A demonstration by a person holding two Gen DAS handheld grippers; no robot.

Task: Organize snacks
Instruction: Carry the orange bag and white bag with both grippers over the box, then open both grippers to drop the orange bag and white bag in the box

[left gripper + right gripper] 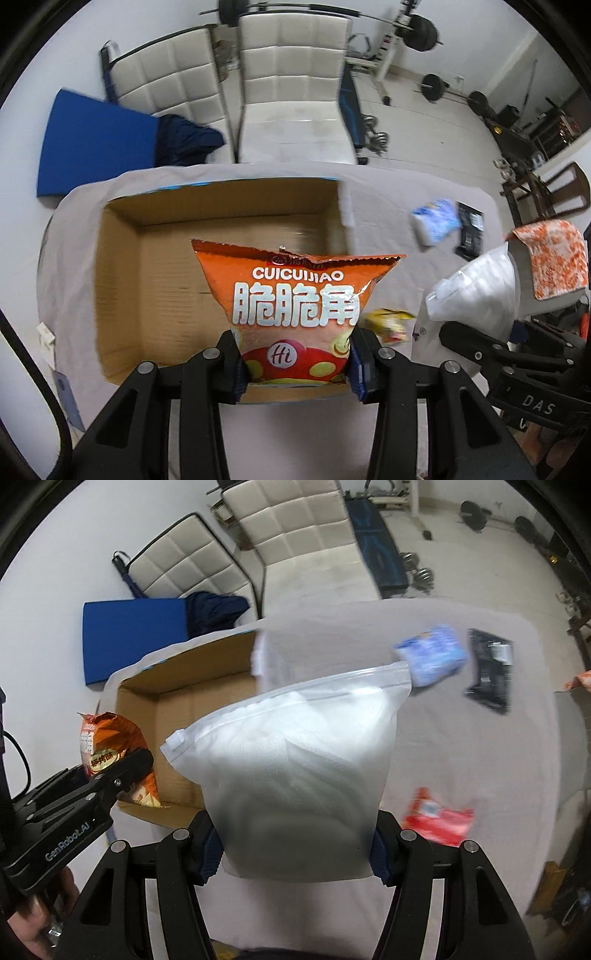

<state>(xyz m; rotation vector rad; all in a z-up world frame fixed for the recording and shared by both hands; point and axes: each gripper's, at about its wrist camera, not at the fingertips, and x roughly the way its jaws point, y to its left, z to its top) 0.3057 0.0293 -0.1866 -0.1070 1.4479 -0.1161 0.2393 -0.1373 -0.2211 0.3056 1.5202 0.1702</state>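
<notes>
Box: cardboard box (155, 266) sits open on cloth-covered table (388, 192), interior looks empty, plenty of floor space.
Zip bag: frosted zip bag (295, 771) with white contents, pinched low down by right gripper (297, 853), hangs over table just right of box, zipper edge up.
Chip bag: orange chip bag (299, 302) clamped at its lower end by left gripper (295, 369), held over near wall of box, top seal up.
Loose snacks: blue pack (432, 657) and black pack (491, 668) lie far right on table, red pack (439, 819) close to right gripper, yellow pack (388, 321) just right of box; all blurred.
Step (my read): both bags get placed in box.
How to do well: carry chip bag further in toward a far corner before letting go, lower until it touches floor, then part fingers; dropping risks crushed chips.
Order: place chip bag first, pull left tool clear, then bring zip bag in; both tools over box at once look likely to collide.
Risk: zip bag is bulky and soft, may sag over box wall; lay flat beside chips.
</notes>
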